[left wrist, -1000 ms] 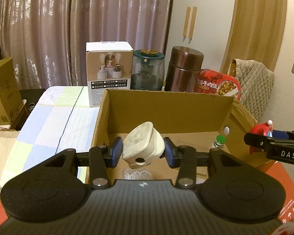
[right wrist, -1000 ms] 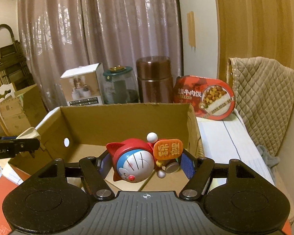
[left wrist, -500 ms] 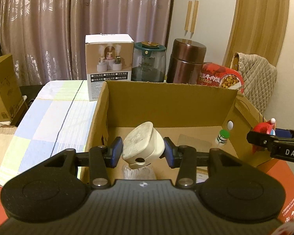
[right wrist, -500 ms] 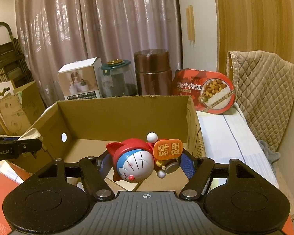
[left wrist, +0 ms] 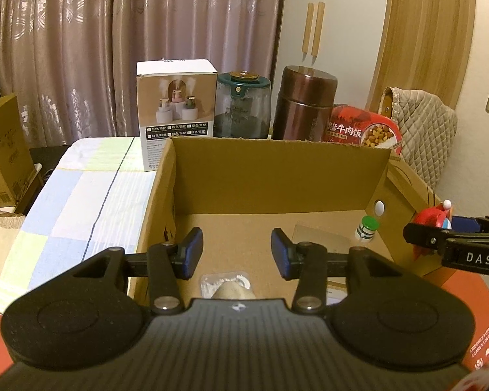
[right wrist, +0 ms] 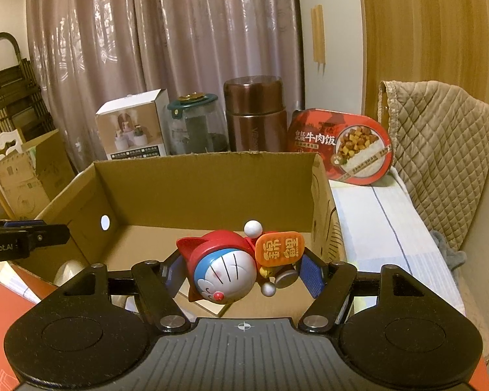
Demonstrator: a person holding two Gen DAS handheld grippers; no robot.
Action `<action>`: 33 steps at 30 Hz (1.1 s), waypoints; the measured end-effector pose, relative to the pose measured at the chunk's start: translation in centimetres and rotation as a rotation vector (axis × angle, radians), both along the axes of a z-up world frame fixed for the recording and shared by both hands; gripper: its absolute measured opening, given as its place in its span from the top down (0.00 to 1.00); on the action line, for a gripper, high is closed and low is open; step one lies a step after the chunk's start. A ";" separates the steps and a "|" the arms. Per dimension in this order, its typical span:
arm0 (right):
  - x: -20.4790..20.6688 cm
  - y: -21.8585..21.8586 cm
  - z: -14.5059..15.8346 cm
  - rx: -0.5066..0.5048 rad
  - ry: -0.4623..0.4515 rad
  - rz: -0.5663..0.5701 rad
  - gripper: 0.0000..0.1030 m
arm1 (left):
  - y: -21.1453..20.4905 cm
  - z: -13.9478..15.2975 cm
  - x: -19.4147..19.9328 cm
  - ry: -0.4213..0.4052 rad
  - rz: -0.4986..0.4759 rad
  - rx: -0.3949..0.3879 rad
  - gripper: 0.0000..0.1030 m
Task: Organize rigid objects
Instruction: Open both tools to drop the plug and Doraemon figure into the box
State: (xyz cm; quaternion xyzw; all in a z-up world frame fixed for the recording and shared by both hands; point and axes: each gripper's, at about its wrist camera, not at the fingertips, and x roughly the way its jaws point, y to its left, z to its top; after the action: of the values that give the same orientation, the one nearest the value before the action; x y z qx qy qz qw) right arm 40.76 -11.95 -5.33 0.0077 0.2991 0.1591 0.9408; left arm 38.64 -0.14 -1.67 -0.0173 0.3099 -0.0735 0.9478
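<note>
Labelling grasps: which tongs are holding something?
The right tongs, clamped on the red-hooded cat figurine; the left tongs stand open, nothing between them.

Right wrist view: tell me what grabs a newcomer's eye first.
A red-and-blue cat toy with an orange sign, clamped in the right gripper over the open cardboard box. Behind the box stands a brown canister, with a red meal tub to its right.

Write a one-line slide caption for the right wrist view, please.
Right gripper holds a cat figurine over an open cardboard box.
</note>
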 end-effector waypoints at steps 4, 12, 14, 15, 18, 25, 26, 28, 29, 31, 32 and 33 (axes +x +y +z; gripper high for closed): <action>0.1 -0.1 0.0 0.002 0.002 -0.001 0.35 | 0.2 0.0 0.0 0.003 0.005 0.001 0.61; 0.2 -0.1 -0.3 0.001 0.011 0.000 0.35 | 0.3 0.0 0.0 0.003 0.009 0.000 0.61; 0.1 -0.1 -0.3 0.004 0.013 0.001 0.35 | 0.3 0.0 0.0 0.004 0.008 -0.002 0.61; 0.1 -0.1 -0.3 0.005 0.013 0.000 0.35 | 0.3 0.0 0.0 0.003 0.008 -0.003 0.61; 0.1 -0.1 -0.3 0.004 0.012 0.001 0.35 | 0.3 0.1 0.0 0.002 0.008 -0.003 0.61; 0.2 -0.1 -0.5 0.019 0.018 0.011 0.35 | 0.1 0.2 0.0 0.003 0.008 -0.003 0.61; 0.2 -0.1 -0.5 0.025 0.018 0.019 0.35 | 0.1 0.2 0.0 0.003 0.008 -0.002 0.61; 0.4 0.0 -0.6 0.029 0.035 0.039 0.35 | 0.1 0.2 0.0 0.002 0.008 -0.004 0.60; 0.4 0.2 -0.7 0.024 0.042 0.045 0.34 | 0.1 0.2 0.0 0.003 0.007 -0.004 0.59; 0.2 0.4 -0.8 0.012 0.023 0.043 0.27 | 0.0 0.2 0.0 0.003 0.006 -0.001 0.57; 0.2 0.5 -0.8 0.008 0.016 0.042 0.24 | -0.1 0.2 0.0 0.003 0.005 0.000 0.57; 0.1 0.4 -0.8 0.009 0.010 0.039 0.20 | -0.1 0.2 -0.1 0.003 0.004 0.001 0.57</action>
State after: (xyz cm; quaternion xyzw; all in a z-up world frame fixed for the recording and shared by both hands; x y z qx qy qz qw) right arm 40.87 -11.51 -6.10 0.0070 0.3031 0.1788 0.9360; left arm 38.57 -0.22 -1.51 -0.0178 0.3112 -0.0713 0.9475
